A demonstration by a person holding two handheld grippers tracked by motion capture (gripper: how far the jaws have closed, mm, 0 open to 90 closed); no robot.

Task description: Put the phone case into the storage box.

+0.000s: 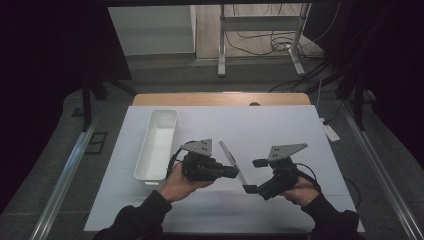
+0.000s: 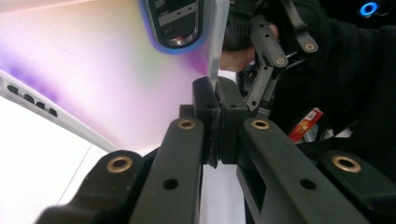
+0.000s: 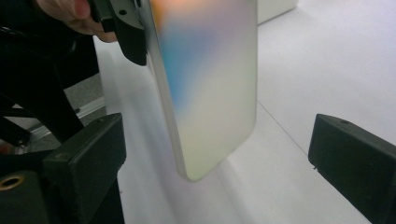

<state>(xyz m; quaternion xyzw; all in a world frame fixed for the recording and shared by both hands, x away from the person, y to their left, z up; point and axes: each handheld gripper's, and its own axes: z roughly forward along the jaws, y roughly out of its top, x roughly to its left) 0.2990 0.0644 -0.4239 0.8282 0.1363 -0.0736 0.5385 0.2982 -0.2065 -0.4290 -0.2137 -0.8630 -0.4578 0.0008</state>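
Phone [image 1: 232, 161] clamped in left tongs [image 1: 234, 172], right tongs [image 1: 254, 176] wide, white table [image 1: 280, 130], dark room.

One phone [image 1: 233, 162], one white tray [image 1: 157, 145], and two claws, left [image 1: 234, 171] and right [image 1: 254, 176].

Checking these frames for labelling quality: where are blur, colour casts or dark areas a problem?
High view: surroundings dark, white table evenly lit. Left gripper view: purple-rainbow cast and blur on the phone. Right gripper view: phone soft, blue-orange sheen; jaws sharper.
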